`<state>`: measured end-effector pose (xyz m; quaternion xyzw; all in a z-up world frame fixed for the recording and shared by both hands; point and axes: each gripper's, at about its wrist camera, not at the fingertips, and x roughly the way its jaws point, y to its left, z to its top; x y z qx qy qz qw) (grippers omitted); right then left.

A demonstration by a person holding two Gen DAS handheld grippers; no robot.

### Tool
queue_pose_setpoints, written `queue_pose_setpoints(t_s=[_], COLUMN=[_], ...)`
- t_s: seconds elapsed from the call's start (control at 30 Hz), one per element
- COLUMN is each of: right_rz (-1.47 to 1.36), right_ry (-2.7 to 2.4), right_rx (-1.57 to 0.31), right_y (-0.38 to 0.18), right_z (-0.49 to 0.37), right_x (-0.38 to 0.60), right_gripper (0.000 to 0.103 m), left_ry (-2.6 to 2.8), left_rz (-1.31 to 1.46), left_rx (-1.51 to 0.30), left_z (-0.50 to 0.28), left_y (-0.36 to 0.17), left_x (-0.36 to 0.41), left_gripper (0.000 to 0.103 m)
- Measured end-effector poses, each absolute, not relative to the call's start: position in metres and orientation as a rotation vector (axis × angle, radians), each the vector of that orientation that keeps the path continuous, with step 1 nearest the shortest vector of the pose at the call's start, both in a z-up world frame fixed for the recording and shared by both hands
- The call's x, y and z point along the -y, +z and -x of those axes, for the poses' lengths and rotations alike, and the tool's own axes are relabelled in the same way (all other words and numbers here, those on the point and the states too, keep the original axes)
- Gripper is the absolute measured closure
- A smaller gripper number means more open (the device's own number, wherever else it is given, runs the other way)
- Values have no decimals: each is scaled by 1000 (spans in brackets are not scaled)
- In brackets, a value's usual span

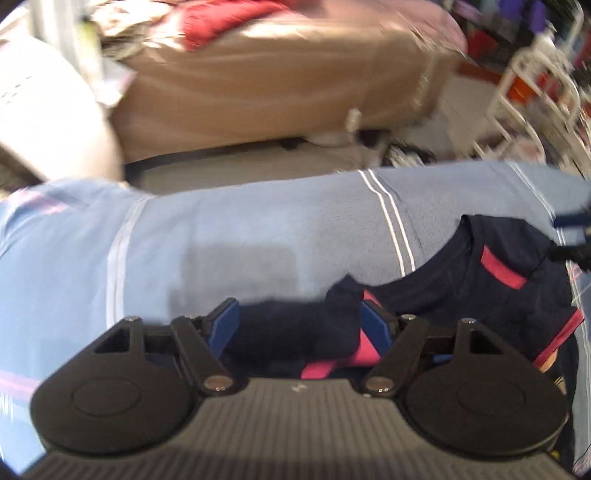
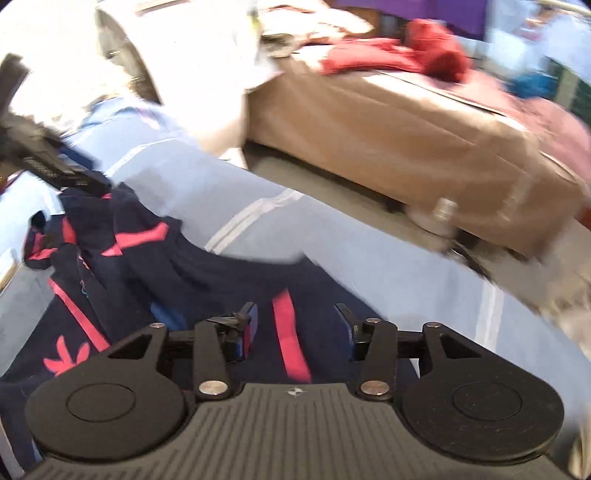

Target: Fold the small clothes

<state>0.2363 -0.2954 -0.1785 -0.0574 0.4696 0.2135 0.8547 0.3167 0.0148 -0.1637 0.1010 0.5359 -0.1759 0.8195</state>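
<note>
A small navy garment (image 1: 480, 288) with pink stripes lies crumpled on a light blue blanket (image 1: 258, 229) with white stripes. My left gripper (image 1: 299, 314) hangs over the garment's near corner. Its jaws stand wide, with a fold of navy cloth lying loose between the blue pads (image 1: 223, 321). In the right wrist view the same garment (image 2: 207, 273) spreads to the left, a pink leaf mark at its lower left. My right gripper (image 2: 297, 314) is open above a pink stripe and grips nothing. The picture is blurred by motion.
Beyond the blanket's (image 2: 192, 173) far edge is a strip of floor (image 1: 240, 162), then a bed with a brown cover (image 1: 277, 81) and a red cloth (image 1: 221, 26) on it. A white rack (image 1: 535, 85) stands at the far right, a white pillow (image 1: 44, 110) at the left.
</note>
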Motion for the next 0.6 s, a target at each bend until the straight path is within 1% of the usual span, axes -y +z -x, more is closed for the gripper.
queue_pose_setpoints(t_s=[0.1,0.2,0.37,0.53,0.6], right_rz=[147,128,186,231,243], right_ry=[476,517,552,627,645], right_rx=[-1051,-1075,-1114,-1148,-1165], right_y=[-196,-206,-217,-223,-227], right_z=[-270,-288,-302,-311,-315], right_x=[302,308,302,295,296], right_gripper=[26,26,26,26,28], left_ry=[-451,-550,-698,-817,-841], left_rz=[-302,-350,-574,-655,-663], left_rx=[-1254,-1269,-1231,-1256,-1261], left_z=[-355,-373,-359,-347,-346], left_y=[-191,-206,-224,-236,-238], left_x=[-4,9,41,64,68], left_gripper=[35,35,35,35,41])
